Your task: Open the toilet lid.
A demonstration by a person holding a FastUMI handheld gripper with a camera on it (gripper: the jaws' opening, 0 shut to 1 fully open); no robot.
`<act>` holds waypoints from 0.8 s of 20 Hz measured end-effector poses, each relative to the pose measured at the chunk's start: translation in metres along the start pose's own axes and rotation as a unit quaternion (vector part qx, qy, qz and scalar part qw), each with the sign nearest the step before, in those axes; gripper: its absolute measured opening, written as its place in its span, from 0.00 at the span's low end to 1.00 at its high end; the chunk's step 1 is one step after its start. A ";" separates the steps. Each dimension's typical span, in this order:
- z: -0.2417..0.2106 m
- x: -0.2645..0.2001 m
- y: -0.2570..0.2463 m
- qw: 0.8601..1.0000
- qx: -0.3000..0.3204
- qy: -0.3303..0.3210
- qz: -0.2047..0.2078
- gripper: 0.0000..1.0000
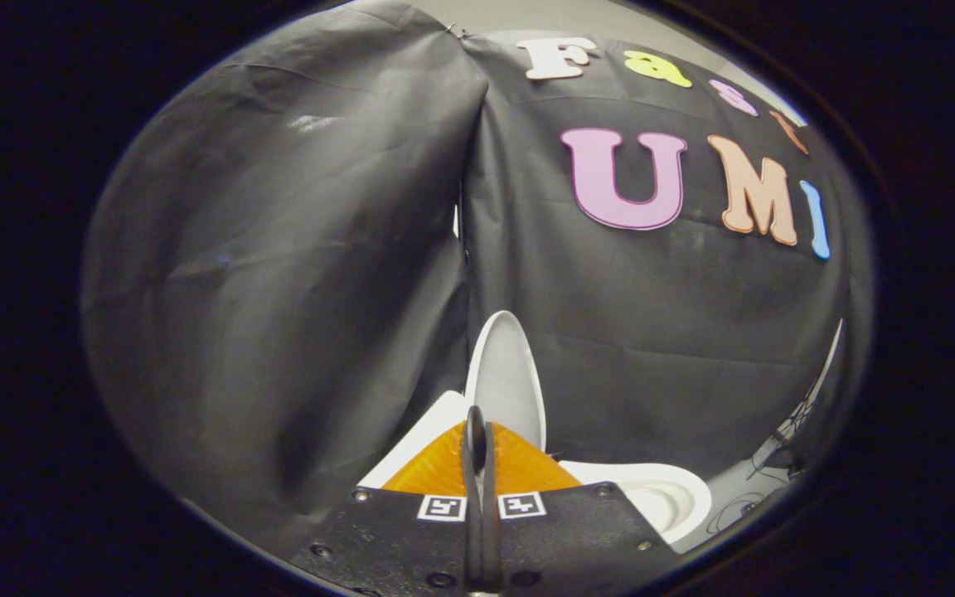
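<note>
Black cloth (278, 274) hangs in loose folds as the booth's wall, with a vertical seam (465, 215) where two sheets meet right above the toilet.

Against that cloth, just below the seam, the toilet lid (506, 377) stands raised and close to upright, its pale inner face turned toward the camera and its narrow white edge catching the light. It rises just beyond the tips of the gripper (477, 439) and a little to the right of them. Whether the lid leans on the cloth behind it cannot be told.

To the right of the lid and lower, the white toilet seat (652, 493) curves around the open bowl, partly hidden behind the gripper's body. To the left of the lid, a flat white surface (415, 439) slopes down, also part of the toilet, though which part cannot be told.

In front of the lid, the gripper's two fingers are pressed together, with only a thin line between them and nothing pinched. They do not touch the lid. Two small square markers (482, 506) sit side by side at the fingers' base.

Far to the right of the lid, beyond the seat, some cables (780, 448) lie on a pale floor (734, 489) near the foot of the cloth.
</note>
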State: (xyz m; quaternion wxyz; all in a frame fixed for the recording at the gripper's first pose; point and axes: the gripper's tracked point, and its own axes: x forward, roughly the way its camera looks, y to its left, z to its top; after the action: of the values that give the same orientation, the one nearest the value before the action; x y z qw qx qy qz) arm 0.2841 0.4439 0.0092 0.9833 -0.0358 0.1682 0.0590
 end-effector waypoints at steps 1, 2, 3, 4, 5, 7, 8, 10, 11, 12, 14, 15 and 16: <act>0.000 -0.001 0.001 1.000 0.000 0.000 0.000 0.00; 0.000 0.000 0.002 1.000 0.002 0.001 0.003 0.00; 0.000 0.001 0.005 1.000 0.003 0.002 0.006 0.00; 0.000 0.001 0.004 1.000 0.002 0.003 0.008 0.00; 0.000 0.002 0.004 1.000 0.000 0.002 0.007 0.00; 0.000 0.001 0.004 1.000 -0.006 0.000 0.002 0.00; -0.001 0.000 0.005 1.000 -0.007 -0.001 0.002 0.00; -0.001 -0.001 0.001 1.000 -0.001 -0.001 0.002 0.00; 0.000 -0.002 0.000 1.000 0.002 0.000 0.006 0.00; -0.001 -0.002 0.000 1.000 0.004 0.003 0.013 0.02; -0.001 -0.002 -0.001 1.000 0.007 0.004 0.029 0.05; 0.001 -0.004 -0.002 0.999 0.009 0.004 0.036 0.08; 0.001 -0.004 -0.002 0.999 0.013 0.008 0.045 0.13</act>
State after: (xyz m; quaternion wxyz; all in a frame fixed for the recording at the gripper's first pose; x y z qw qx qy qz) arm 0.2813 0.4415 0.0110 0.9787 -0.0160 0.1781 0.1011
